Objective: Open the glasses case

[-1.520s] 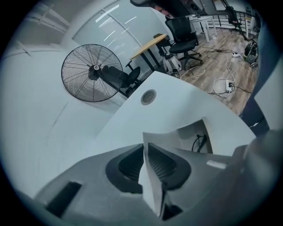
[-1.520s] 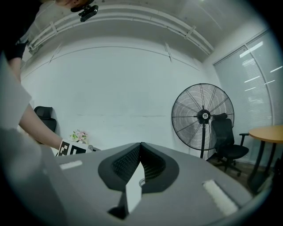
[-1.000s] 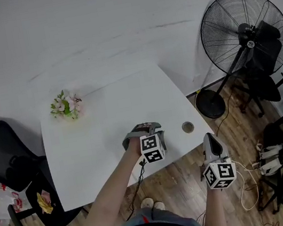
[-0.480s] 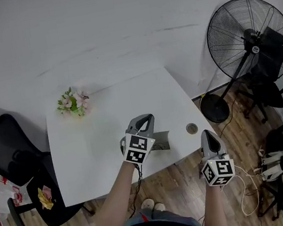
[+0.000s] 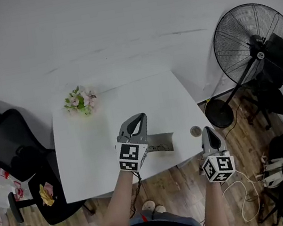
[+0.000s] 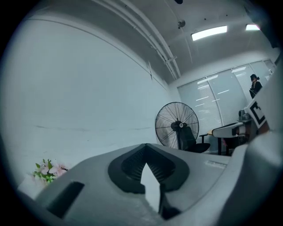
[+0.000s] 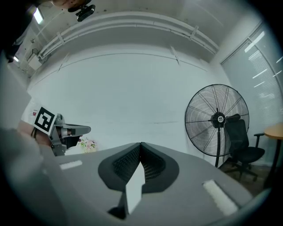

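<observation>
near the front edge of the white tabletop [image 5: 90,146] lies the glasses case [image 5: 158,142], grey and flat, just right of the left gripper [image 5: 138,119]. cant tell from the head view if the lid is up or down. left gripper hangs above the tabletop pointing level at the wall, jaws together, nothing between them. right gripper [image 5: 206,132] sits by the tabletop's right front corner, jaws also together, empty. neither touches the case. flowers [image 5: 81,100] at back left, well apart from the case.

judgement: opening not confirmed, treat as still to do. to do it well: bring one gripper down to pin the base flat, part the other's jaws and catch the lid lip on the seam side. lift slow about the hinge so the case doesnt skid off the front edge.
</observation>
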